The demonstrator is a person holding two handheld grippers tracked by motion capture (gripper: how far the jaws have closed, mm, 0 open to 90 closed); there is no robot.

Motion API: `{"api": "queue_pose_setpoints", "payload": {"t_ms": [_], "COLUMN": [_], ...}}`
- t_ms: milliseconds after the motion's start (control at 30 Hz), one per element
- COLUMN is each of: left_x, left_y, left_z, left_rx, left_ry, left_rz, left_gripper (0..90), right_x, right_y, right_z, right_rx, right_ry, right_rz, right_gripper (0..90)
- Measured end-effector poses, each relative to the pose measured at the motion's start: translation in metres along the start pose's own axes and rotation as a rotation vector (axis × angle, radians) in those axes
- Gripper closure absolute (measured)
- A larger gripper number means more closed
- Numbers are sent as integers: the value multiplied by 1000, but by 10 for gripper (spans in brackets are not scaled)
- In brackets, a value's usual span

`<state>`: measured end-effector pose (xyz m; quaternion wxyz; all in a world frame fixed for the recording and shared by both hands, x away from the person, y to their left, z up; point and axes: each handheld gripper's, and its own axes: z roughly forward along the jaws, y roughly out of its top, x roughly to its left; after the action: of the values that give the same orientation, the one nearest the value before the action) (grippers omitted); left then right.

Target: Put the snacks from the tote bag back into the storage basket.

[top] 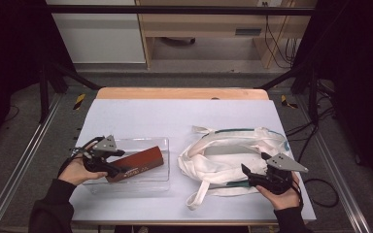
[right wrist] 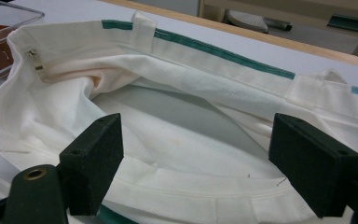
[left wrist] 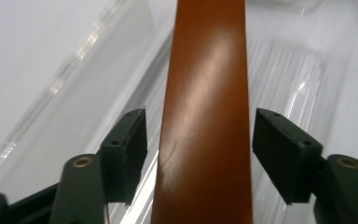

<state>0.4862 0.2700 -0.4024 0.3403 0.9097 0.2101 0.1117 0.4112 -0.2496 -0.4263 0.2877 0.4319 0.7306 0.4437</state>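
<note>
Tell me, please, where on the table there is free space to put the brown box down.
The white table is bare along its far half, beyond the clear plastic tray and the white cloth bag with green trim. A narrow bare strip runs between tray and bag. The near edge is crowded by both hands; the flat reddish-brown box lies in the tray.

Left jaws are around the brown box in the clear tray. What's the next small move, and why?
Probably close the left gripper on the brown box: both pads stand just clear of its sides, so nothing grips it yet. The white bag lies open beside the clear tray, with the right gripper open at its mouth.
</note>
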Motion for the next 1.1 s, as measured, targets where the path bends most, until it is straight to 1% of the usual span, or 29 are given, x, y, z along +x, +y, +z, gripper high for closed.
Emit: {"api": "queue_pose_setpoints", "payload": {"t_ms": [100, 167, 200, 233, 267, 333, 400, 433, 467, 500, 533, 567, 600, 633, 667, 700, 733, 767, 800, 833, 867, 900, 967, 1100], "left_x": [-4, -10, -17, -17, -21, -29, -36, -39, -41, -44, -46, -49, -52, -54, -56, -57, -58, -58, -58, -58, -58, -58, -58, -56], "left_y": [4, 6, 6, 6, 5, 2, -2, -4, -6, -9, -12, -16, -19, -22, -23, -24, -26, -26, -27, -27, -29, -29, -30, -31], "left_z": [-14, -21, -24, -24, -25, -26, -26, -27, -28, -29, -30, -31, -31, -30, -29, -29, -27, -27, -22, -22, -16, -16, -11, -8], "left_rx": [-79, -118, -164, -164, -180, -196, -213, -220, -226, -231, -232, -240, -248, -237, -211, -202, -194, -194, -166, -166, -142, -142, -119, -98], "left_ry": [26, 60, 94, 94, 112, 153, 186, 195, 203, 206, 203, 202, 200, 197, 200, 216, 207, 207, 208, 208, 197, 197, 185, 196], "left_rz": [-36, -60, -101, -101, -122, -153, -183, -202, -215, -227, -238, -248, -256, -259, -261, -261, -273, -273, -280, -280, -284, -284, -285, -292], "left_gripper": [335, 349, 359, 380, 380, 421, 482, 564, 564, 660, 660, 730, 730, 769, 789, 807, 859, 879, 895, 897, 898, 898, 898, 898], "right_x": [0, 0, 0, 0, 0, 0, 1, 1, 1, 0, 0, 0, 0, 0, 0, 1, 2, 2, 3, 3, 3, 3, 3, 2], "right_y": [0, 1, 1, 1, 1, 1, 1, 1, 1, 1, 1, 0, 0, 0, 0, 0, 0, 0, 0, 0, 0, 0, -1, -1], "right_z": [0, -1, -1, -1, -2, -2, -2, -2, -2, -2, -2, -2, -2, -2, -1, -1, -1, -1, -1, -1, -1, -1, 0, 1], "right_rx": [0, -5, -6, -6, -6, -6, -5, -7, -7, -7, -7, -8, -8, -6, -4, -3, -2, -2, -2, -2, -4, -4, -2, 1], "right_ry": [1, 0, -1, -1, -1, -1, 2, 3, 3, 1, 1, -1, -1, 1, 0, 1, 5, 5, 5, 5, 6, 6, 7, 8], "right_rz": [1, 2, 2, 2, 3, 2, 3, 3, 3, 5, 5, 3, 3, 5, 6, 3, 5, 2, 1, 1, 0, 0, 1, -1], "right_gripper": [182, 182, 182, 182, 182, 182, 182, 183, 183, 183, 183, 183, 183, 184, 183, 183, 184, 184, 184, 184, 184, 184, 185, 185]}}
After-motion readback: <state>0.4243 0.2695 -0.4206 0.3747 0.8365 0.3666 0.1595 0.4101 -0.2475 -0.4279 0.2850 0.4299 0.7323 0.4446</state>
